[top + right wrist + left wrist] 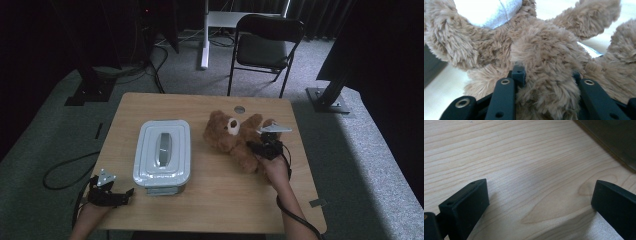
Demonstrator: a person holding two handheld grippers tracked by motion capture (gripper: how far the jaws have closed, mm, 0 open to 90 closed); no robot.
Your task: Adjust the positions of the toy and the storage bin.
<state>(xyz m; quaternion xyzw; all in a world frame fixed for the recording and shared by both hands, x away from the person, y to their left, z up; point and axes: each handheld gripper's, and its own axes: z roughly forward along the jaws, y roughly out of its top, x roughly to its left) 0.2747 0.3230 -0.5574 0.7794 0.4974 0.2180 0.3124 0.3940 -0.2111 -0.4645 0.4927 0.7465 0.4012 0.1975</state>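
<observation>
At the right of centre in the high view, on the wooden table [215, 200], lies the brown teddy bear [235, 137], on its back with its white muzzle up and its limbs spread. We hold our right gripper [261, 145] on the lower part of its body, at the side nearest the bottom of the frame. In the right gripper view the fur of the teddy bear [544, 57] bulges between the two black jaws, and both jaws are pressed into the pile, so we judge that this gripper is closed on the bear's body.

Toward the lower left corner of the high view our left gripper [114, 192] rests low over the table, just beside the near end of the white lidded box [162, 152]. In the left gripper view its jaws stand wide apart, with only bare wood of the table [524, 157] between them. It holds nothing.

We think the bear will be light and very soft. The filling gives way under the jaws, so a shallow hold on the fur alone could slip out when we lift. A deep hold across the belly, as now, seems better than a hold on one arm or ear, because a limb would let the body hang and swing. Nothing here is fragile, and the fur is not slippery. The box is well apart from the bear, and its lid is on.
</observation>
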